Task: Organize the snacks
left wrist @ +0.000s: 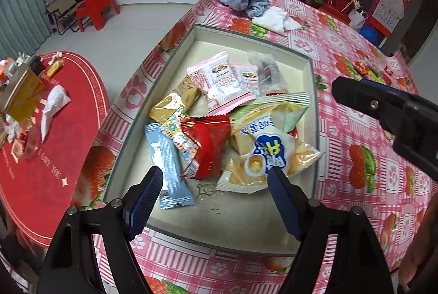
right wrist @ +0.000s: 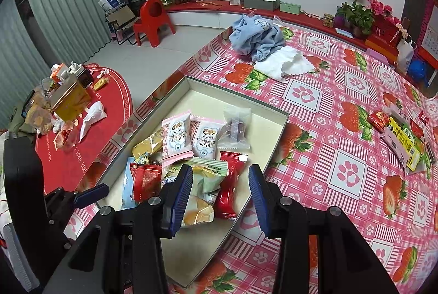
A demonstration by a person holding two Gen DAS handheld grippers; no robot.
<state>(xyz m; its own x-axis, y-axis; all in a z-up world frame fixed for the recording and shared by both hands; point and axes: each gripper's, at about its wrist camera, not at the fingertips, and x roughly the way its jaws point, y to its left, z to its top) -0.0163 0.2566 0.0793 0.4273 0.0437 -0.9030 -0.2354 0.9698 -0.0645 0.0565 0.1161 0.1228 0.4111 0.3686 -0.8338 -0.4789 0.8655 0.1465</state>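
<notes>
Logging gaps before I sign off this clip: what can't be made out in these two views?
- Snack packets left on the pink strawberry tablecloth: the pile is small at the right wrist view's edge, labels unreadable.
- Red foil packet in the shallow grey box: print too crumpled to read, left wrist view.
- Packets at the bottom of the pile: covered by the yellow-and-white chip bag.

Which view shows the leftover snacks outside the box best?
The right wrist view: the loose snacks lie spread on the tablecloth, right of the box. The left wrist view shows only a few, partly hidden behind the right tongs.
</notes>
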